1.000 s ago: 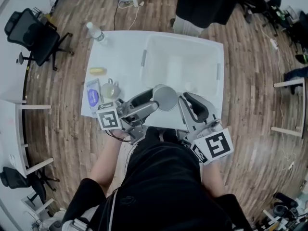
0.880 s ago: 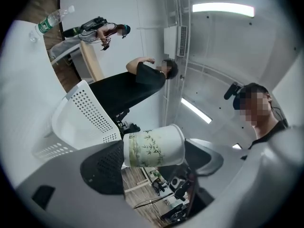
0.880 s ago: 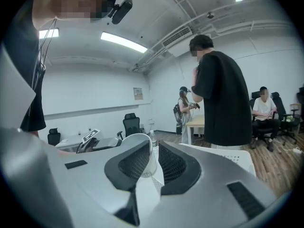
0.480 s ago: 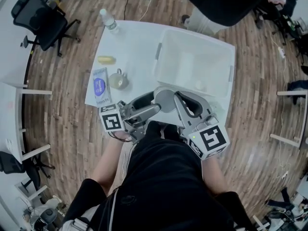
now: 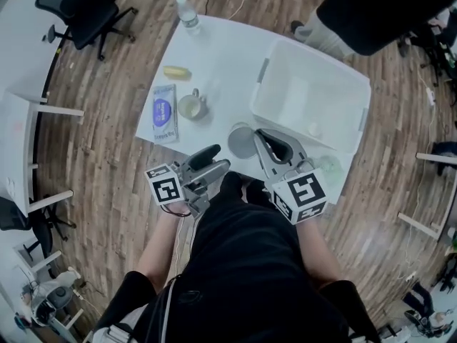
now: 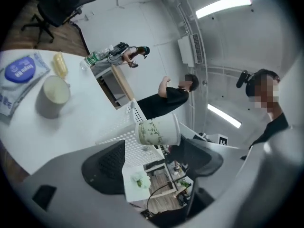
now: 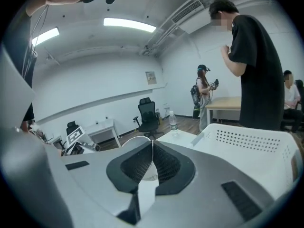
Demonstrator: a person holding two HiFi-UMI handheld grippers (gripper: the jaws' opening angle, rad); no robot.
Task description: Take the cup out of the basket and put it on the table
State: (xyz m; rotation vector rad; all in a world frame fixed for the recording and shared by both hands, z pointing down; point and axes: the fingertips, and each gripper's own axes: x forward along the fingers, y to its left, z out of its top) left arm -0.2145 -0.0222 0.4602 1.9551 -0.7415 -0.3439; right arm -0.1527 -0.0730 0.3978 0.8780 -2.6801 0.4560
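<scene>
A paper cup [image 5: 243, 141] with a green leaf print hangs just outside the near left corner of the white perforated basket [image 5: 321, 54], over the white table [image 5: 221, 56]. My right gripper [image 5: 260, 138] is shut on the cup's rim. In the right gripper view the pads [image 7: 164, 167] pinch the thin wall and the cup [image 7: 135, 140] shows behind them. From the left gripper view the cup [image 6: 159, 131] lies tilted on its side in the air beside the basket [image 6: 126, 127]. My left gripper [image 5: 214, 159] is open and empty, short of the cup.
On the table's left part stand a pale mug [image 5: 191, 106], a blue packet [image 5: 164, 111], a yellow item [image 5: 176, 72] and a water bottle [image 5: 188, 13]. A pale green-printed thing [image 5: 330, 168] lies by the basket's near side. A person in black [image 7: 254, 65] stands beyond the basket.
The left gripper has drawn back from the cup toward my body. The right gripper keeps the cup near the basket's near left corner. The head view has shifted.
</scene>
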